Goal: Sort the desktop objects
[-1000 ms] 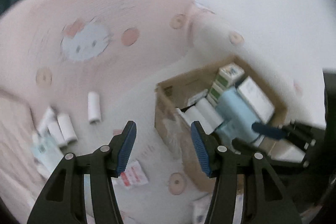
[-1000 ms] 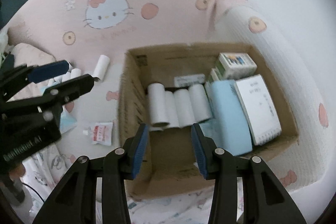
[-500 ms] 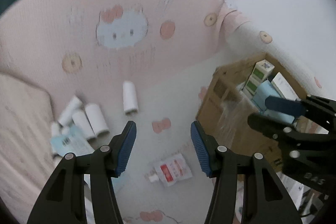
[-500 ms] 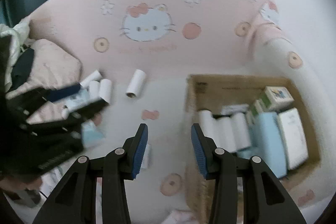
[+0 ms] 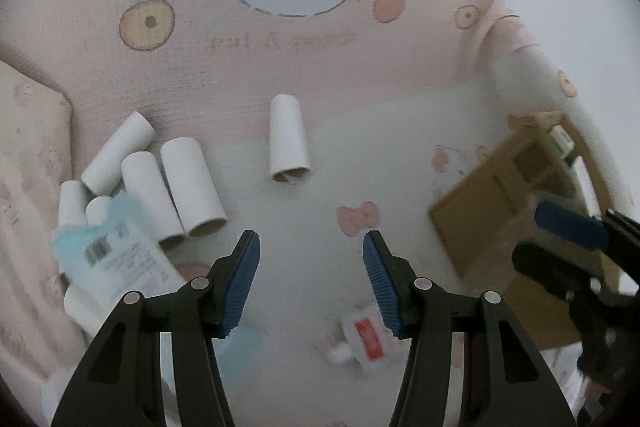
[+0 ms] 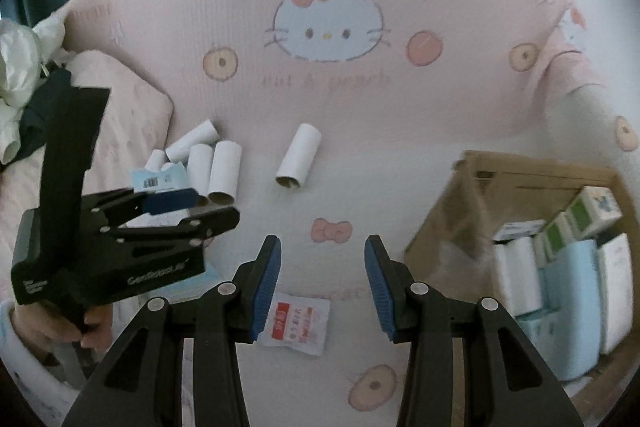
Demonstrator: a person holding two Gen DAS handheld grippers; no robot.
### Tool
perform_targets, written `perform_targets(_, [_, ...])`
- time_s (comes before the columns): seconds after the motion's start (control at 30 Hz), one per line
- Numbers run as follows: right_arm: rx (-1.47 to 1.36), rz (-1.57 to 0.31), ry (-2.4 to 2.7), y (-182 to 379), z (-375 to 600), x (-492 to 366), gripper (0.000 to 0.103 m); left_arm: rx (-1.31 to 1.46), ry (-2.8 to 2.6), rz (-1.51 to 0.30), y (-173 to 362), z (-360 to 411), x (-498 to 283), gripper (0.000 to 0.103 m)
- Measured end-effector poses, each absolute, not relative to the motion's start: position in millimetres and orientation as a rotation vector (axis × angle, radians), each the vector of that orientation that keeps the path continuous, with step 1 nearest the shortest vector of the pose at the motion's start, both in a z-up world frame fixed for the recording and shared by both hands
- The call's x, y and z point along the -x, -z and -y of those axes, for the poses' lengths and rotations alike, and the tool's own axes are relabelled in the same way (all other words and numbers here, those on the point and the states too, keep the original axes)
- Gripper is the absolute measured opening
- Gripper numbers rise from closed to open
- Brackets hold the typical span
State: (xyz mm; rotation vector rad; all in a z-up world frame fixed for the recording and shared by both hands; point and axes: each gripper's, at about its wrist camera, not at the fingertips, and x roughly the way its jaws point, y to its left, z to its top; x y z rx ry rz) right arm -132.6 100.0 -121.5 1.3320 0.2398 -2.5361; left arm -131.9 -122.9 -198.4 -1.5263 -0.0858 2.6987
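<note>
Change: both grippers have swung left, from the cardboard box [image 6: 472, 203] to the loose rolls
Left gripper [image 5: 308, 281]: jaws wide, empty
Right gripper [image 6: 322, 283]: jaws parted, empty, above red-label sachet [image 6: 298, 323]
Lone roll [image 5: 288, 139]: on bed sheet [image 5: 400, 155], beyond jaws
Right view only: box contents, hand [image 6: 52, 319]

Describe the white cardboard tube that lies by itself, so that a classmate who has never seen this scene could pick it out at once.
Start at the big cat face printed on the pink mat and look straight below it, where the pink gives way to white. There lies the lone tube, its open end towards the camera. Unlike the cluster of tubes to its left, it touches nothing.
</note>
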Motion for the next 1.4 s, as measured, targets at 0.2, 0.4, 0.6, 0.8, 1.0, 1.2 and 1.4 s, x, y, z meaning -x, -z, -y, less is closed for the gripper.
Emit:
perform_targets(0.2, [-1.350,-0.239,2.528,149.7,-85.5,163.2,0.041,1.515,-2.665,0.220,220.3,147.3,172.4,0.058])
perform_targets(0.4, [-1.372,-0.209,2.550,172.6,-85.5,191.0,0.046,1.425,-2.635,0.477,246.5,179.4,204.3,0.058])
perform_targets(0.6, [-1.359,-0.206,2.525,199.4,-75.5,210.7,0.061,1.441,-2.463,0.893,273.5,213.9,210.5,0.058])
perform_targets(0.8, [-1.393,-0.133,2.486,229.4,-64.5,235.8,0.062,1.433,-2.420,0.946,279.7,212.8,222.9,0.058])
perform_targets(1.0, [-1.442,0.035,2.445,247.5,-64.5,254.4,0.062,1.432,-2.442,0.864,280.4,201.6,233.0,0.058])
perform_targets(1.2, [-1.424,0.123,2.437,254.2,-66.5,266.3,0.062,1.381,-2.408,0.970,279.3,212.2,232.7,0.049])
perform_targets(1.4, [-1.429,0.212,2.411,267.4,-62.0,281.6,0.062,1.382,-2.441,0.927,277.2,209.9,233.7,0.049])
